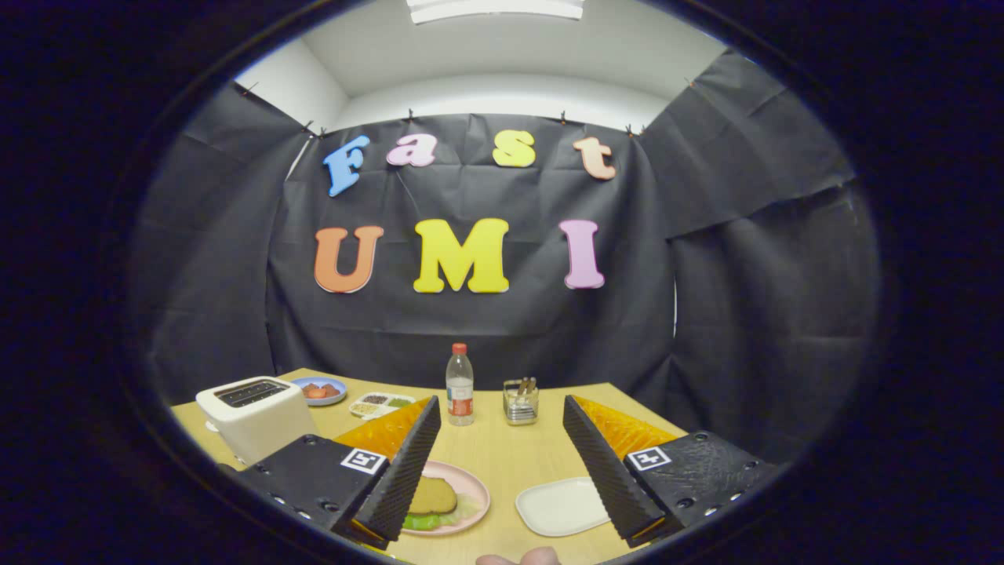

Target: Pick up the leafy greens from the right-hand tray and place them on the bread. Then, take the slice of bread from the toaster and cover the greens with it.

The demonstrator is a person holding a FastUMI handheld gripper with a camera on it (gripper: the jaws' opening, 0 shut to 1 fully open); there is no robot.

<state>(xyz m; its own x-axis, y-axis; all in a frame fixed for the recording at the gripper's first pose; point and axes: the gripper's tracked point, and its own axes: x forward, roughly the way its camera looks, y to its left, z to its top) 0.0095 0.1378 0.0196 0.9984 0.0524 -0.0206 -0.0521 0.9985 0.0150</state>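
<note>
The gripper (498, 471) hangs above the wooden table (502, 459) with its two fingers spread wide apart, gripping nothing. In the lower middle of the frame, one pink plate (471, 490) is partly hidden behind the left finger; on it lies one slice of bread (433, 496), long axis running left to right, with a fringe of leafy greens (422, 521) poking out beneath. One white tray (558, 506), lower right, is cut off by the right finger. One toaster (255, 414) stands at the lower left; its slot contents are too dark to make out. Behind stand one blue plate (321, 390), one bottle (460, 385) and one small rack (521, 402). A fingertip (518, 559) shows at the bottom.
</note>
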